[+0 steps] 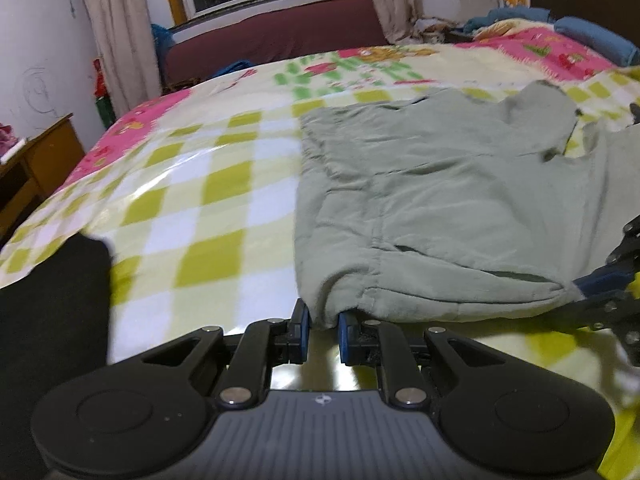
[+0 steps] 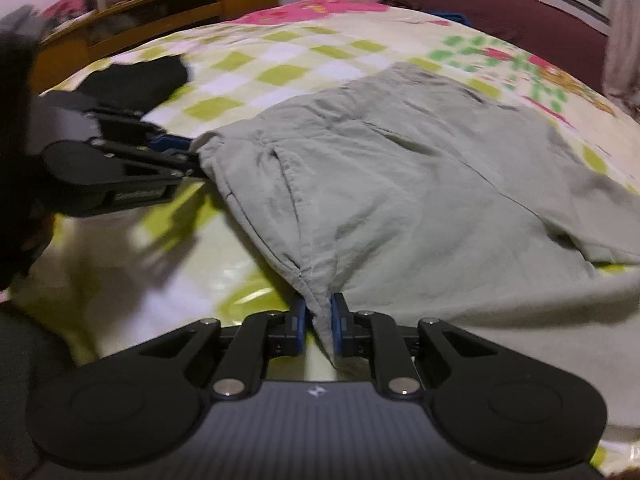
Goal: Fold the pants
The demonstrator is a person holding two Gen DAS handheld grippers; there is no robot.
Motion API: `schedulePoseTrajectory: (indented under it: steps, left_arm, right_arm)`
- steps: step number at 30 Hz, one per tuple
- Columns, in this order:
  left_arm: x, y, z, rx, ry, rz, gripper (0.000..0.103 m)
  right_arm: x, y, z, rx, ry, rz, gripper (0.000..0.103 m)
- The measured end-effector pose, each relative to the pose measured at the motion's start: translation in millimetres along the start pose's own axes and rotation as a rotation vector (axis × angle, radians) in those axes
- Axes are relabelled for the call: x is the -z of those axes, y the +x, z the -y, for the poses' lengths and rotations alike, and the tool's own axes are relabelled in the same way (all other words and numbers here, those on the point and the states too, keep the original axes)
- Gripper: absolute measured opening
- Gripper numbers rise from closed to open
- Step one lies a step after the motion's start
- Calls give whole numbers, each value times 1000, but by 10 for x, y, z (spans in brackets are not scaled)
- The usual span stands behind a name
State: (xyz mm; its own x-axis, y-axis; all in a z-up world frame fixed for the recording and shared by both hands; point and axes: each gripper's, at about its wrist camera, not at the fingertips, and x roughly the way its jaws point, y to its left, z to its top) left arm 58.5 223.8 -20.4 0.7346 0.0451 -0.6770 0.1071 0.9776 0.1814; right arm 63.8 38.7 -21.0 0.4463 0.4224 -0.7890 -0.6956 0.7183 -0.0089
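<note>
Grey-green pants (image 1: 432,200) lie on a checkered bedspread (image 1: 192,184), partly folded over themselves. My left gripper (image 1: 324,320) is shut on a near corner of the pants, the cloth pinched between its blue pads. My right gripper (image 2: 319,320) is shut on another edge of the pants (image 2: 400,184), the fabric bunched between its fingers. In the right wrist view the left gripper (image 2: 176,156) shows at the left, holding the pants' corner. In the left wrist view the right gripper (image 1: 612,280) shows at the right edge.
A black garment (image 2: 136,80) lies on the bed at the left. A wooden desk (image 1: 36,160) stands beside the bed. A maroon bench (image 1: 276,36) runs under the window. Blue pillows (image 1: 592,36) and bedding sit at the head.
</note>
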Motion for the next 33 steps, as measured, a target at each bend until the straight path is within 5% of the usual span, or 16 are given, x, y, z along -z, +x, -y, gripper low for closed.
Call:
schedulePoseTrajectory:
  steps: [7,12,16,23,27,33]
  left_arm:
    - [261,-207,-312,-89,-20,-40,29]
    - [134,-390,-144,-98,1,23,29]
    - [-87,-471,127,-59,43,82,30]
    - [-444,-413,942,143,114,118,31]
    - [-576,-273,1509,249,185,100,31]
    - [-732,-186,2092,332,232,76,31]
  right_arm:
    - [-78,106,-454,-68,-29,0,21]
    - [-17,-110,-282,-79,93,18,30]
    - [261,-528,284,24,269,58,36]
    - [1224,-1248,1845,429,738,90,40]
    - [1701,-1504,2638,474,1043,206,45]
    - [1878,-1484,3249,435,1183,362,61]
